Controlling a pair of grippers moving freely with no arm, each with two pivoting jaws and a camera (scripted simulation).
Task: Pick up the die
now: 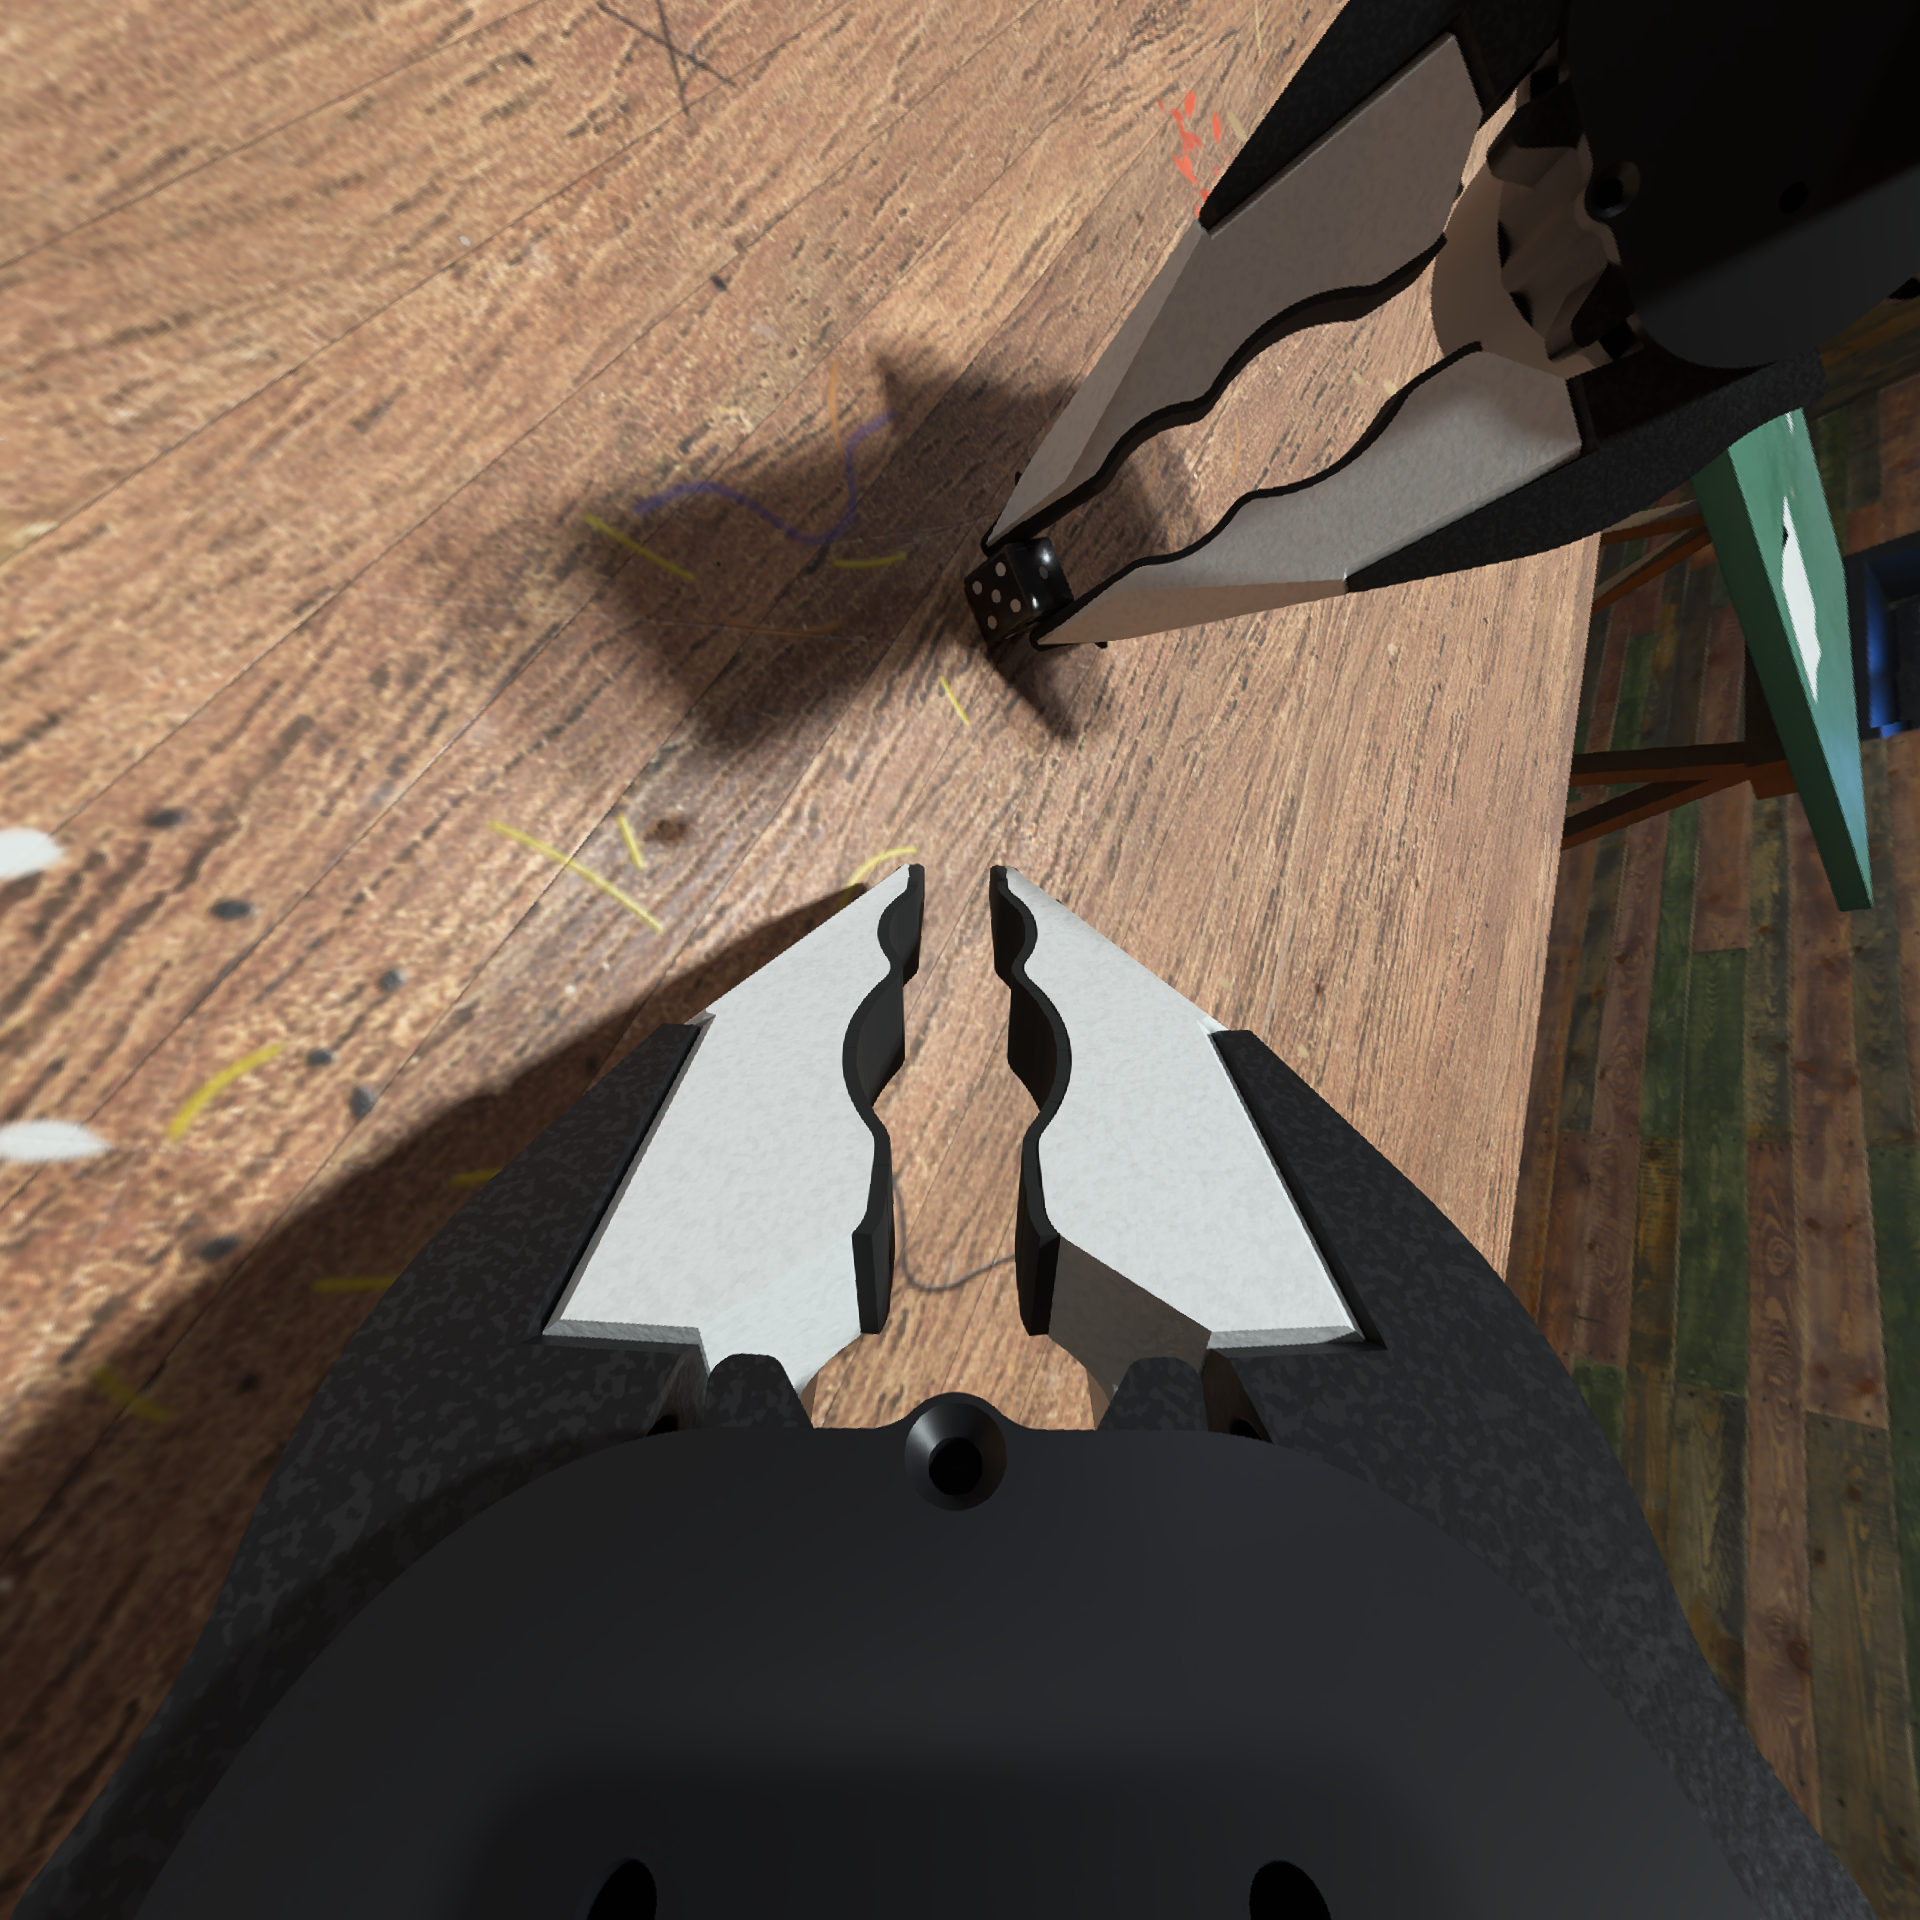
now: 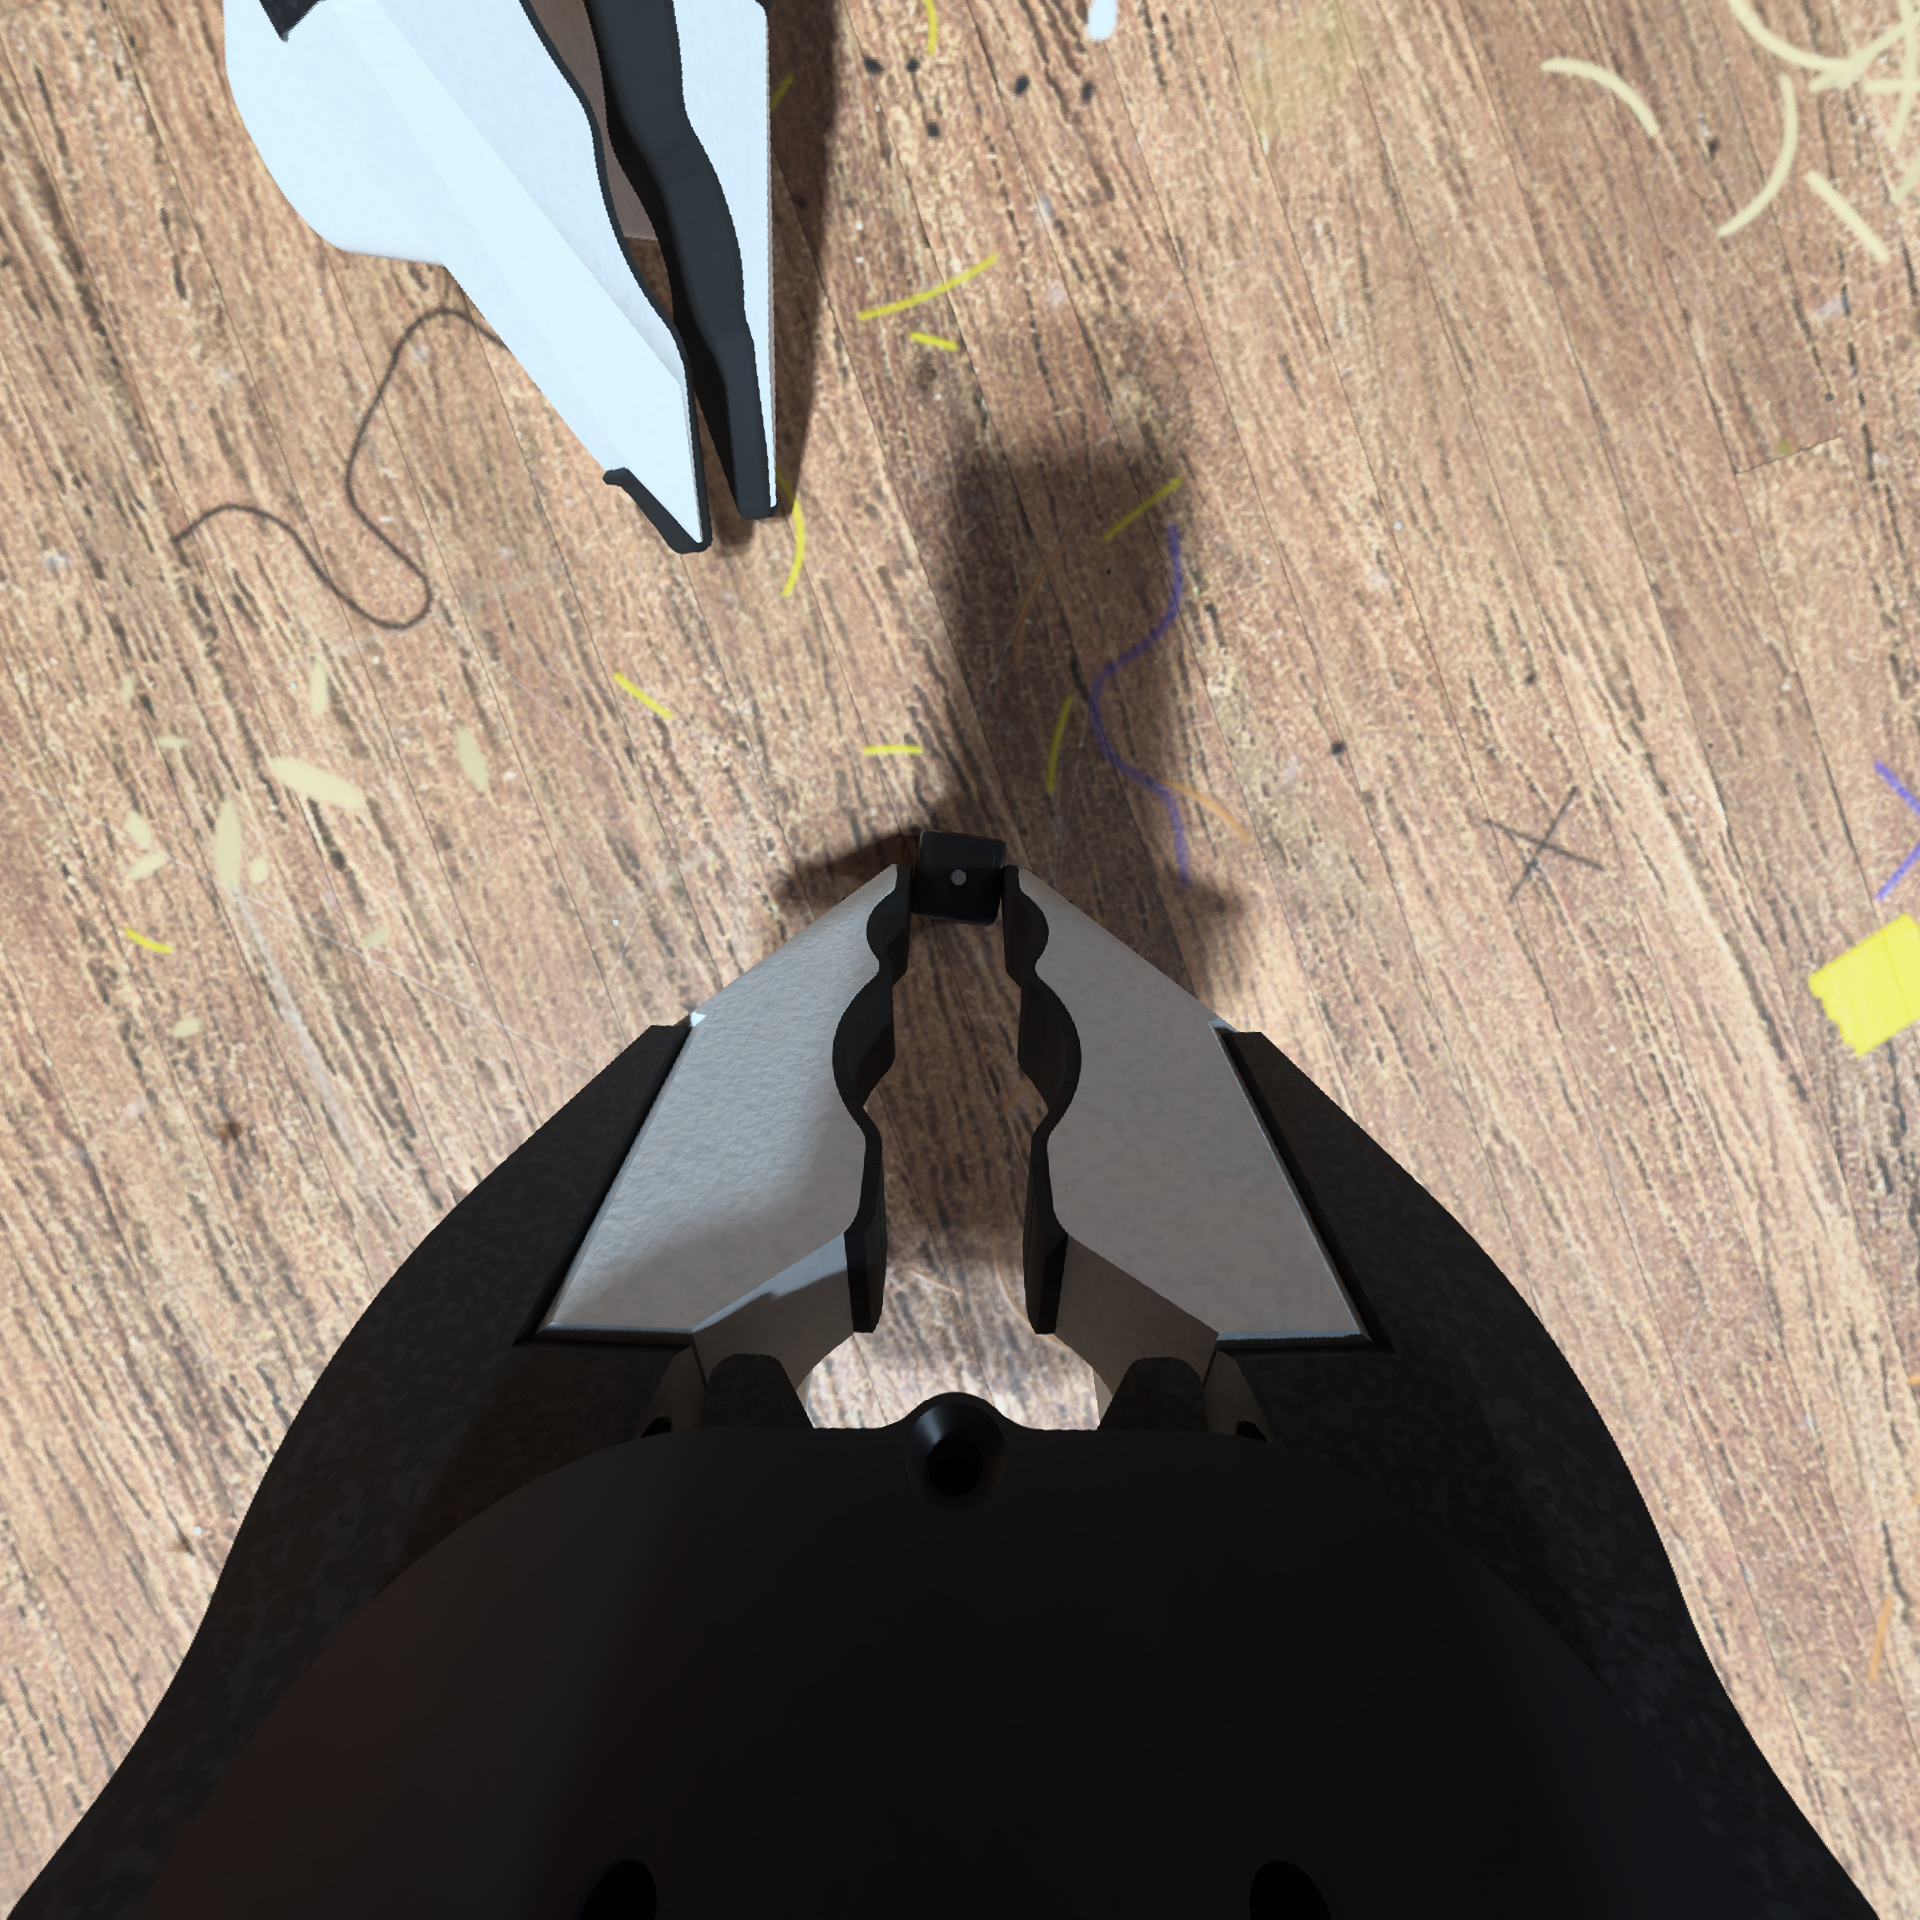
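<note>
My right gripper fills the near view, its two fingertips clamped on the black die, which sits right at the tips over the wooden table. My left gripper hangs well apart from the die, fingers slightly parted, holding nothing.

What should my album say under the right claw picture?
Right claw pinching a black die over the wooden table.
</note>
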